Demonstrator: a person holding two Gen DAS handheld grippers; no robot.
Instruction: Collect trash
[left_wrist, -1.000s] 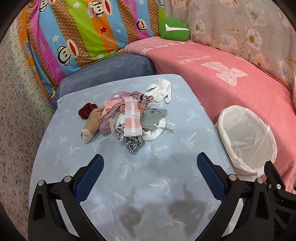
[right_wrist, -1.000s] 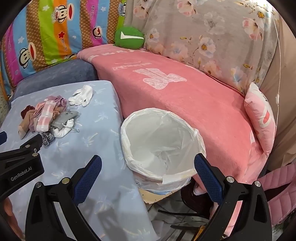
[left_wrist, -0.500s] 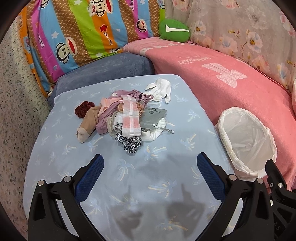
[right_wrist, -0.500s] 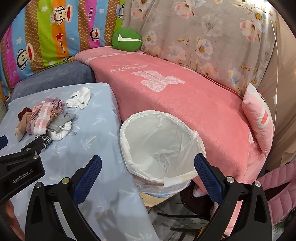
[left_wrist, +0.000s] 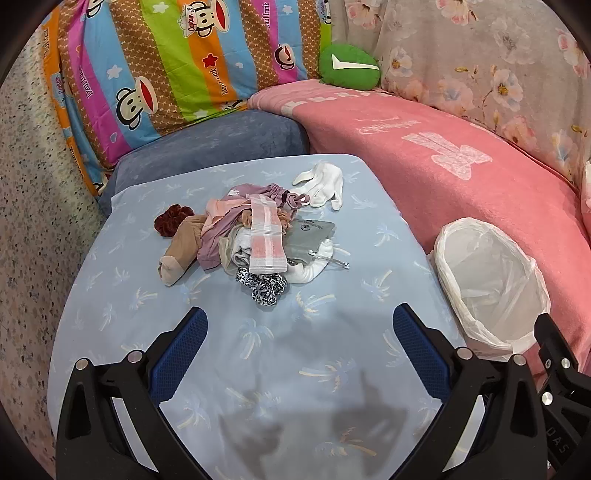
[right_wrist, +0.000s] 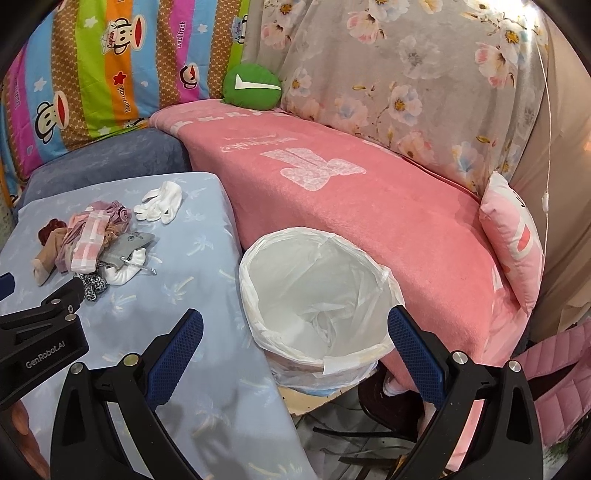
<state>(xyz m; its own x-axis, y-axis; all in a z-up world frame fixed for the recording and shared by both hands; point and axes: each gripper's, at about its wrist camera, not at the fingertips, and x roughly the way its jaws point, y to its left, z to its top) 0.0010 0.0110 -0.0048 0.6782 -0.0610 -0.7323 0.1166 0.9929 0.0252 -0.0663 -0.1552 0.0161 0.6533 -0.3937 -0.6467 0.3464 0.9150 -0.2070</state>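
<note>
A pile of small cloth items (left_wrist: 251, 240) lies in the middle of the light blue table (left_wrist: 258, 369): socks, a leopard scrunchie (left_wrist: 262, 286), a dark red scrunchie (left_wrist: 171, 221), a grey pouch (left_wrist: 310, 240). A white glove (left_wrist: 323, 182) lies just behind the pile. A bin lined with a white bag (left_wrist: 487, 284) stands at the table's right edge; it also shows in the right wrist view (right_wrist: 317, 299). My left gripper (left_wrist: 301, 341) is open and empty, hovering in front of the pile. My right gripper (right_wrist: 295, 341) is open and empty above the bin's near rim. The pile also shows in the right wrist view (right_wrist: 92, 243).
A pink blanket-covered sofa (left_wrist: 461, 155) runs along the right. A blue-grey cushion (left_wrist: 207, 151) and a striped monkey-print cover (left_wrist: 166, 62) sit behind the table. A green cushion (left_wrist: 349, 68) rests in the corner. A pink pillow (right_wrist: 513, 236) lies at the far right.
Both grippers have drawn back and risen slightly, so the pile and the bin look a little farther off. Both stay open. Nothing on the table moved.
</note>
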